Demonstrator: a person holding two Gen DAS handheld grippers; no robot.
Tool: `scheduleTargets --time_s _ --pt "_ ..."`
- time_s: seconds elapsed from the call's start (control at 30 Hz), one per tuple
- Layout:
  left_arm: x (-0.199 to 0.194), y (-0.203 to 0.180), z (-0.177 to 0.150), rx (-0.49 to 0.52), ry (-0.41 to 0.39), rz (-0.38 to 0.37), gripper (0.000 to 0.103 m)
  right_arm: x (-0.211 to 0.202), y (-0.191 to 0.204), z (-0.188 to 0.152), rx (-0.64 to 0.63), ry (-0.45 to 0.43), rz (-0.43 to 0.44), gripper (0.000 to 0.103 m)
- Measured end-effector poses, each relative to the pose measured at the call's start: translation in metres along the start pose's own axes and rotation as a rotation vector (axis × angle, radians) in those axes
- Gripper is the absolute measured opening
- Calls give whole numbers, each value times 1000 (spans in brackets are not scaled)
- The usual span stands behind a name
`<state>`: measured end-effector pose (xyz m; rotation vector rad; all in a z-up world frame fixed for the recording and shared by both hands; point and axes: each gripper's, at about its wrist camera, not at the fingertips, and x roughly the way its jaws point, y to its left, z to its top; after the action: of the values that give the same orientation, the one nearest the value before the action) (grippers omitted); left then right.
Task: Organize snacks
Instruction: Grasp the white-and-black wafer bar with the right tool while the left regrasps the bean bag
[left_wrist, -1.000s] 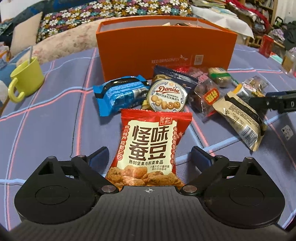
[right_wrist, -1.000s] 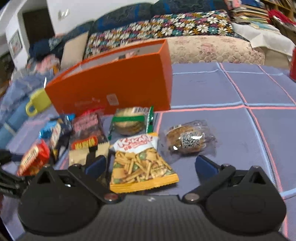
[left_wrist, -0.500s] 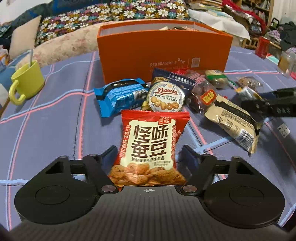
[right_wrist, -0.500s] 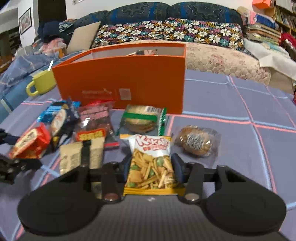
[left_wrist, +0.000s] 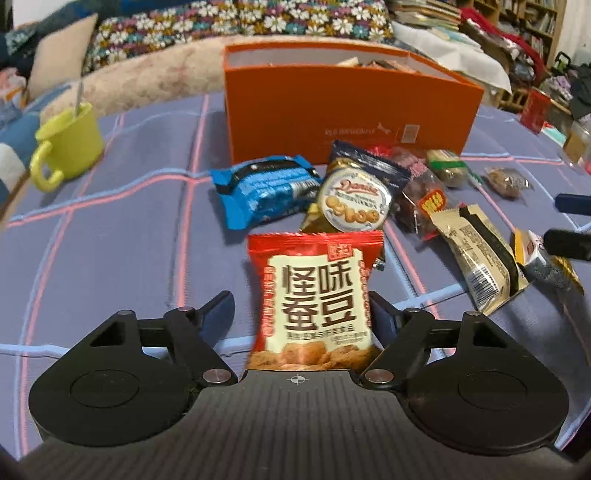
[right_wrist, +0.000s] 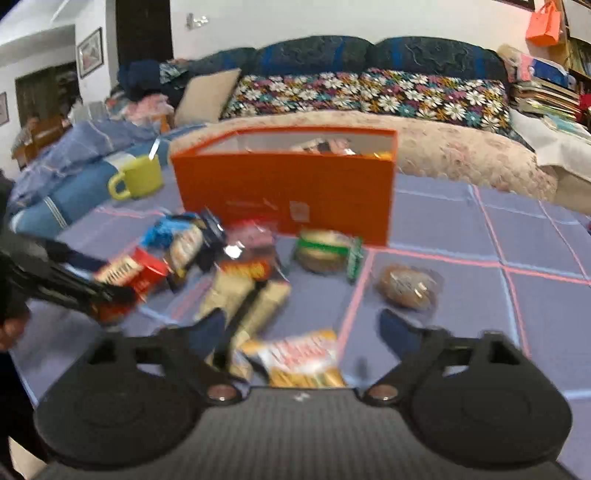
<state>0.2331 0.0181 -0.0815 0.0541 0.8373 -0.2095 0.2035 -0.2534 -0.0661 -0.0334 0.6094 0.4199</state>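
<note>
Left gripper, jaws opening, with a red bean-snack packet between them; the right pad touches the packet, the left stands apart. Right gripper, jaws opening wide, over a blurred yellow snack bag lying loose. Further packets lie beyond, mid-table on the checked blue cloth. Orange box towards the far edge, green mug at the left edge

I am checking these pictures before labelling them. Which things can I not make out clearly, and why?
- Orange box contents: both views, front wall hides all but a few wrapper tops.
- Yellow snack bag: right wrist view, motion blur makes its print unreadable.
- Red bean bag lower end: left wrist view, gripper body covers it.
- Right gripper in the left wrist view: frame edge cuts off all but its fingers.
</note>
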Motion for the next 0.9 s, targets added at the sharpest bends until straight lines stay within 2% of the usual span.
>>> scheduleTargets --time_s 0.13,0.23,0.27,0.3,0.33,0.4,0.43,0.63,0.67,0.7,0.73,0.9 --pt "2 -16 -3 78 -10 26 47 27 23 4 -52 60 38 96" --pt "0 -19 -6 102 -21 39 47 51 39 6 -87 108 47 95" --pt "0 -17 -6 97 -19 36 48 57 45 5 -102 122 46 91" --pt "0 -15 -6 90 -18 31 49 64 47 4 -111 137 47 79" --pt "-1 -12 -6 80 -17 25 51 69 50 4 -117 143 47 79" --pt "-2 -6 -7 61 -14 14 54 68 51 4 -136 128 37 59" --pt "-3 -3 -7 54 -12 14 54 65 50 4 -131 126 45 54" --pt "-9 0 -11 71 -26 21 53 44 39 -11 -125 109 72 54" --pt "-9 -2 -12 76 -30 24 52 41 36 -14 -120 107 69 58" --pt "-8 -4 -11 81 -32 29 52 38 32 -15 -106 108 65 67" --pt "-7 -5 -11 85 -31 31 52 38 30 -15 -91 110 61 71" --pt "1 -17 -7 100 -21 12 51 40 30 -15 -84 110 57 73"
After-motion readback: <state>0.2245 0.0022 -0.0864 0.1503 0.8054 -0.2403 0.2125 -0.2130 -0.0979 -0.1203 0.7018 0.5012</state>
